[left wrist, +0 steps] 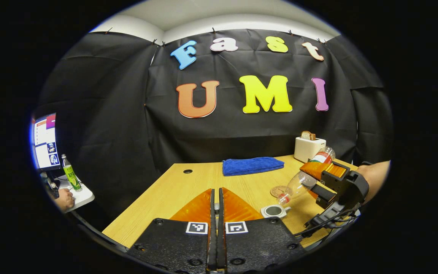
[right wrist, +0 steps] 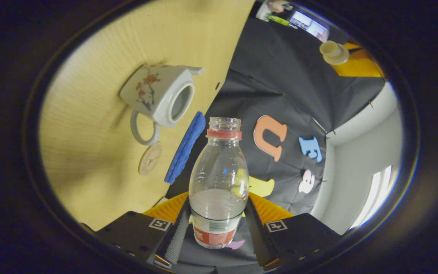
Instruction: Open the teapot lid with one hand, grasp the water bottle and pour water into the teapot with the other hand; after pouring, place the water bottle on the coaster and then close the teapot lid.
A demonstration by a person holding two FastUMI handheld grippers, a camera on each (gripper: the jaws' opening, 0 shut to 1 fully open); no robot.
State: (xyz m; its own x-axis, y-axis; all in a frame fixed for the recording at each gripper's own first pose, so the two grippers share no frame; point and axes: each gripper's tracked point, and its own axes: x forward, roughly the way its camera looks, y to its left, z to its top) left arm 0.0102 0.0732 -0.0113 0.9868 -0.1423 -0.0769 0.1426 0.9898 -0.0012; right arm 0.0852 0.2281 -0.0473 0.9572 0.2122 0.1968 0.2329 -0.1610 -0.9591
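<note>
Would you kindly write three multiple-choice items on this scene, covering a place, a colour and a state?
1. Where does the coaster lie?
A. beside the teapot's handle
B. on the toaster
C. under the towel

2. What colour is the towel?
A. red
B. blue
C. white

3. How is the teapot?
A. lid on
B. lid off
C. overturned

Answers: 1 A, the disc sits by the handle loop; 2 B, the folded cloth is blue; 3 B, its mouth gapes open while the right gripper tilts the water bottle toward it.

The left gripper (left wrist: 216, 207), fingers nearly together, hovers above the light wooden table (left wrist: 173, 190). Farther right, the right gripper (left wrist: 319, 179) tilts a clear plastic water bottle (left wrist: 303, 178) over the open white teapot (left wrist: 275, 211).
</note>
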